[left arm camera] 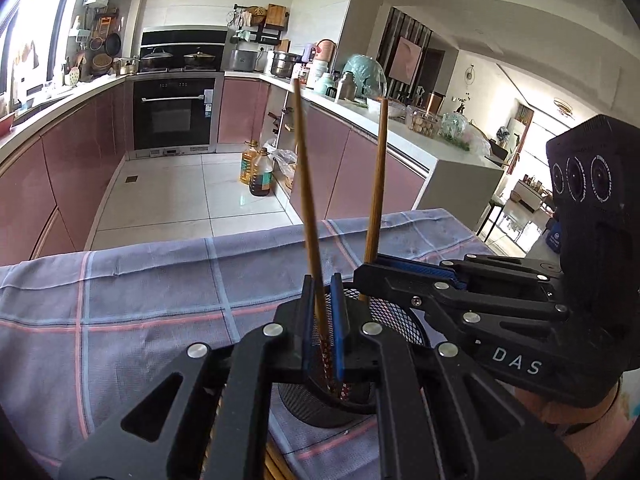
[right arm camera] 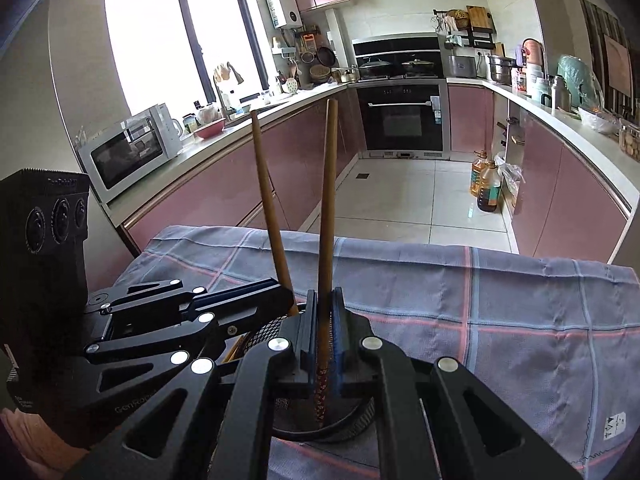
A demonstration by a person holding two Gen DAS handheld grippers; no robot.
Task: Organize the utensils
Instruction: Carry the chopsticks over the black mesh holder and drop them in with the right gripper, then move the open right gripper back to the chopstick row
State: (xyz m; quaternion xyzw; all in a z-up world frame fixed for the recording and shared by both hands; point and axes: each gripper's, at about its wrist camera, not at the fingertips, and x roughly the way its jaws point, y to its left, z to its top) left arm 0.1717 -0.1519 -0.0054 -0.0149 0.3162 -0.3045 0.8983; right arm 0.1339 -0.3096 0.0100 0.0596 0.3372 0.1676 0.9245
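Two wooden chopsticks are counted, one in each gripper, and both stand nearly upright over a single black mesh utensil holder [left arm camera: 394,314] that sits on the checked tablecloth [left arm camera: 120,292]. The left gripper [left arm camera: 323,320] is clenched on the left chopstick [left arm camera: 306,184], whose patterned lower end already reaches down inside the holder. The right gripper [right arm camera: 325,334] is likewise clamped on the right chopstick [right arm camera: 327,208], its decorated tip seen within the mesh rim. Each long axis runs almost vertically, tilted slightly, with the plain ends pointing up. The holder lies directly beneath both claws, so the coming move is judged to turn on a straight drop along that axis. Neither gripper is clearly nearer; they sit just beside each other above the holder's mouth. Further bamboo-coloured sticks are glimpsed at the bottom edge, uncounted.
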